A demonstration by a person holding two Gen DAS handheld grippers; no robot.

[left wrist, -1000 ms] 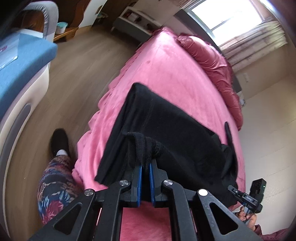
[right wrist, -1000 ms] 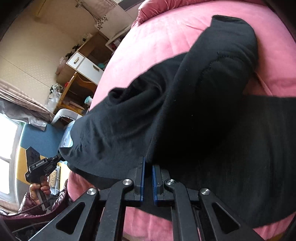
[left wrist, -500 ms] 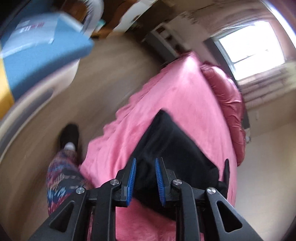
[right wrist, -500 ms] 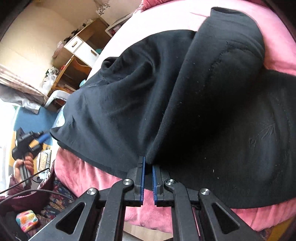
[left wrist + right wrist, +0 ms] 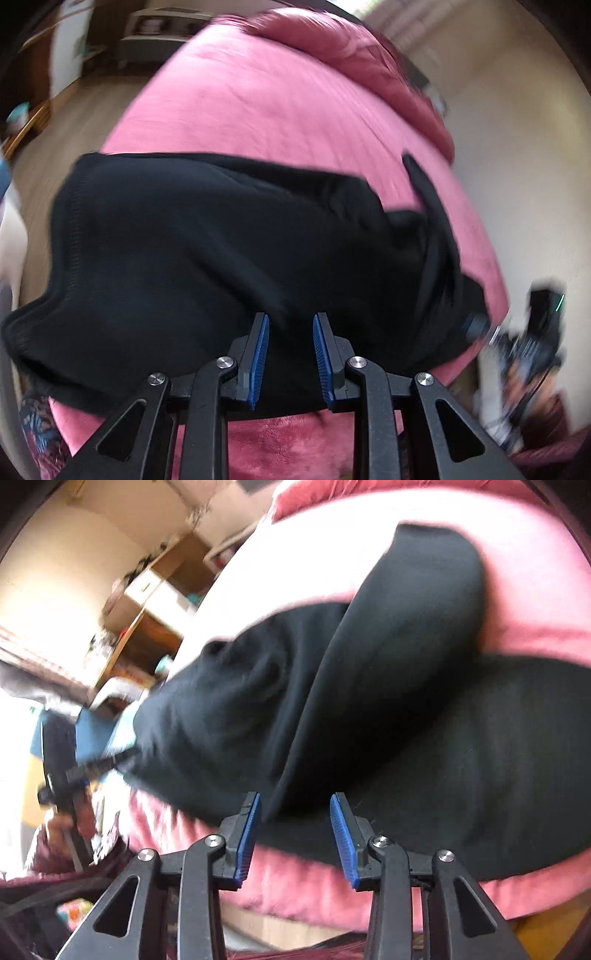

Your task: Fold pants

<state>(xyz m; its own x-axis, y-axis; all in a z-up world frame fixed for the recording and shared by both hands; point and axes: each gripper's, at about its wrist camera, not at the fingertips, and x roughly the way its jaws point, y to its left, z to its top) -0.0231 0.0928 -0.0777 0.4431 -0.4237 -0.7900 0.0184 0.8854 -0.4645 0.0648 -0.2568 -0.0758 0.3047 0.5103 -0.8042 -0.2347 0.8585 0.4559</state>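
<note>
The black pants (image 5: 229,258) lay on the pink bed (image 5: 266,103) just ahead of both grippers, already doubled over, one layer resting across the other, though the top layer looked rumpled. Judging by that, a first fold was done; smoothing and at least one more fold seemed left. The left gripper (image 5: 290,354) and the right gripper (image 5: 295,834) both stood released, blue pads apart with cloth beyond them, unpinched. A second earlier each was clamped on a bunch of the fabric; their jaws had just been opening, and the cloth had dropped flat.
</note>
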